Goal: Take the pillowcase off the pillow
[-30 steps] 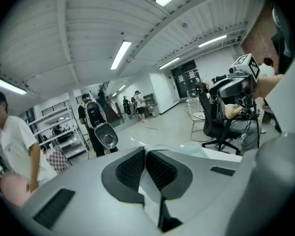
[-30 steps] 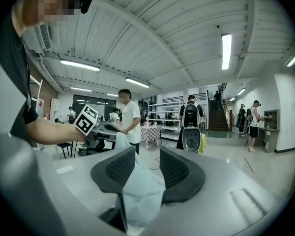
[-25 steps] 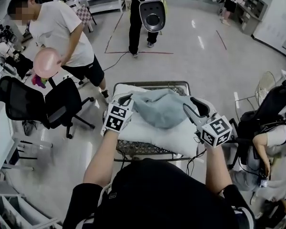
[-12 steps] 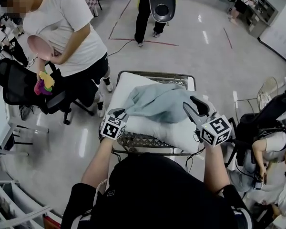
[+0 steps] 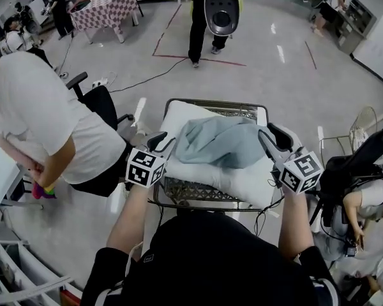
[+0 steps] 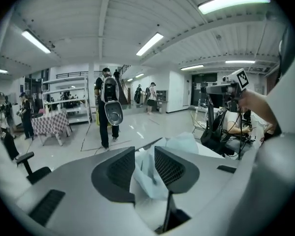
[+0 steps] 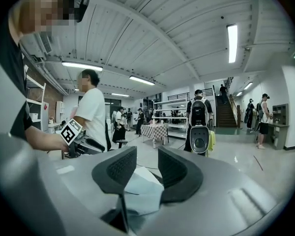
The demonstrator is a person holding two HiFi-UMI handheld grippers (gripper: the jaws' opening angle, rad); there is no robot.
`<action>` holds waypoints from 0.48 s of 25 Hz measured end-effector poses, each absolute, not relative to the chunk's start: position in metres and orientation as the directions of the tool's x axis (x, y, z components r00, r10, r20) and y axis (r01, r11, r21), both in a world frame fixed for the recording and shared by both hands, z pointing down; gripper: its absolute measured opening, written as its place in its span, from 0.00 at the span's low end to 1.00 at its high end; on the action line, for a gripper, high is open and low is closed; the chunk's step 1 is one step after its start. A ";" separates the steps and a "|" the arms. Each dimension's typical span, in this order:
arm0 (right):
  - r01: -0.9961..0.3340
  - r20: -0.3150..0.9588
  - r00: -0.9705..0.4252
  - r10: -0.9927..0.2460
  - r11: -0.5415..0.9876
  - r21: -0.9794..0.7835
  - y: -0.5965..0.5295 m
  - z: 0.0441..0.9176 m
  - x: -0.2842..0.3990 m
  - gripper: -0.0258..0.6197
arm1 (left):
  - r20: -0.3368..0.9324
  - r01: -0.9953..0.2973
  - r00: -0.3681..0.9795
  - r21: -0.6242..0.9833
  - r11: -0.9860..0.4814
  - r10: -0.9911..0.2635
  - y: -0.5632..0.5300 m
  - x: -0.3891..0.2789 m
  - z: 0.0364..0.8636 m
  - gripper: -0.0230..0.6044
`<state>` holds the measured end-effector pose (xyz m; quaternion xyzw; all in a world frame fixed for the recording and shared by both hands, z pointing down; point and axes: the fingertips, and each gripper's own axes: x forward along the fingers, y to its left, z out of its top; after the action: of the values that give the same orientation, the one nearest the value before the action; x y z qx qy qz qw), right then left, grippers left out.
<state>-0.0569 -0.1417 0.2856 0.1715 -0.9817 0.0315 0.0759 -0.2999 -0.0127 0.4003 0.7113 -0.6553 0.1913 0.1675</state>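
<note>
Loosely bunched, the pale blue pillowcase (image 5: 220,142) lay on top of the white pillow (image 5: 242,182), which rested on a wire-mesh counter (image 5: 191,193) in front of the person. The left hand-held gripper (image 5: 161,144) sat at the pillowcase's left edge. Its jaws had just been opening and stood apart, with a fold of the blue fabric between them but not pinched. The right hand-held gripper (image 5: 272,134) was at the pillowcase's right edge, its jaws closed on a piece of the same fabric. Each hand-held gripper carried its marker cube just in front of the person's hand. To the left of the counter a person in a white shirt (image 5: 45,126) stood bent over beside a black office chair (image 5: 99,101). Farther off, another person (image 5: 214,11) stood on the shiny floor.
</note>
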 end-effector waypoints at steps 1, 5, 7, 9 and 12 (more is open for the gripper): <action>-0.340 0.143 -0.932 -0.332 0.940 -0.035 -0.142 0.280 -0.058 0.26 | 0.468 -0.995 0.074 -0.019 -0.093 -0.881 -0.018 -0.298 0.387 0.24; -0.336 0.070 -0.940 -0.333 0.941 -0.032 -0.144 0.252 -0.066 0.23 | 0.395 -0.992 0.102 -0.029 -0.123 -0.913 -0.039 -0.290 0.342 0.24; -0.333 0.030 -0.943 -0.332 0.942 -0.043 -0.145 0.237 -0.070 0.20 | 0.380 -0.991 0.112 -0.027 -0.132 -0.918 -0.046 -0.289 0.326 0.24; -0.328 -0.005 -0.944 -0.329 0.943 -0.048 -0.144 0.223 -0.073 0.18 | 0.356 -0.990 0.129 -0.015 -0.143 -0.926 -0.052 -0.287 0.310 0.24; -0.337 -0.034 -0.941 -0.337 0.941 -0.019 -0.142 0.211 -0.073 0.16 | 0.303 -0.989 0.141 -0.008 -0.151 -0.943 -0.058 -0.283 0.284 0.24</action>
<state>-0.0731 -0.1417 0.2113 0.1711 -0.9850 0.0066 -0.0185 -0.2831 -0.0580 0.2839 0.7492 -0.6444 0.1187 0.0968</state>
